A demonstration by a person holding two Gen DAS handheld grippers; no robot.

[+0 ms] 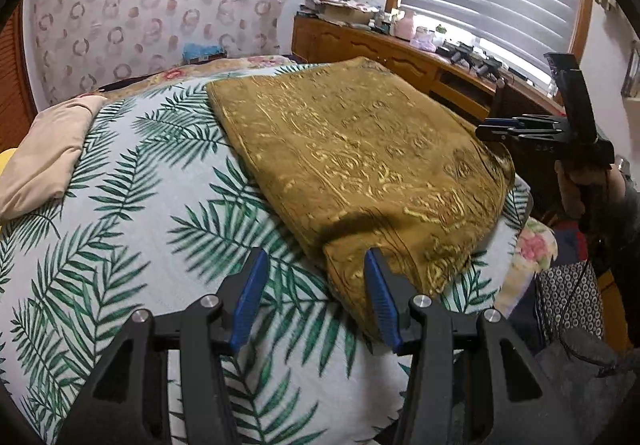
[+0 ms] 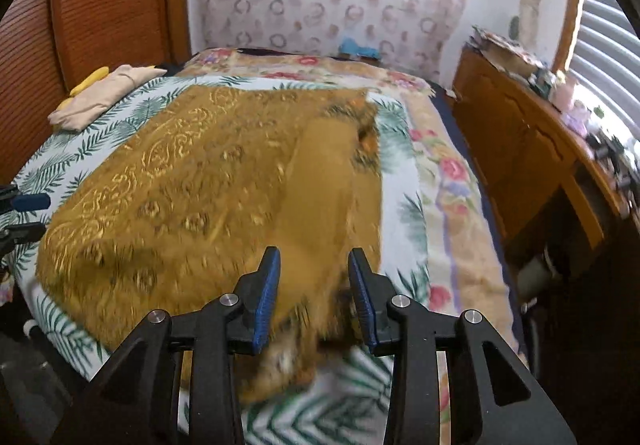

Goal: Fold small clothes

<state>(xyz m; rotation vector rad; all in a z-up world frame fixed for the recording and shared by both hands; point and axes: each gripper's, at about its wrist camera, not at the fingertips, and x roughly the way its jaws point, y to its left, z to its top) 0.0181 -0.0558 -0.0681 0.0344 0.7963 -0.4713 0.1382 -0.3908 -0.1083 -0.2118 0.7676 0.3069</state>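
We see the mustard cloth (image 1: 352, 149) lying folded on the palm-leaf sheet (image 1: 132, 213) of the bed, toward its right half. On the left there is free sheet up to a beige folded garment (image 1: 44, 157) near the far-left edge. The near corner of the cloth reaches almost to the near edge of the bed. A wooden dresser (image 2: 520, 149) stands close along the right side, with small items crowded on top; we cannot tell what they are. Our left gripper (image 1: 316, 297) hangs with jaws apart, nothing between them. Our right gripper (image 2: 314, 297) has its jaws apart around a raised fold of the cloth, its pads not pressing it.
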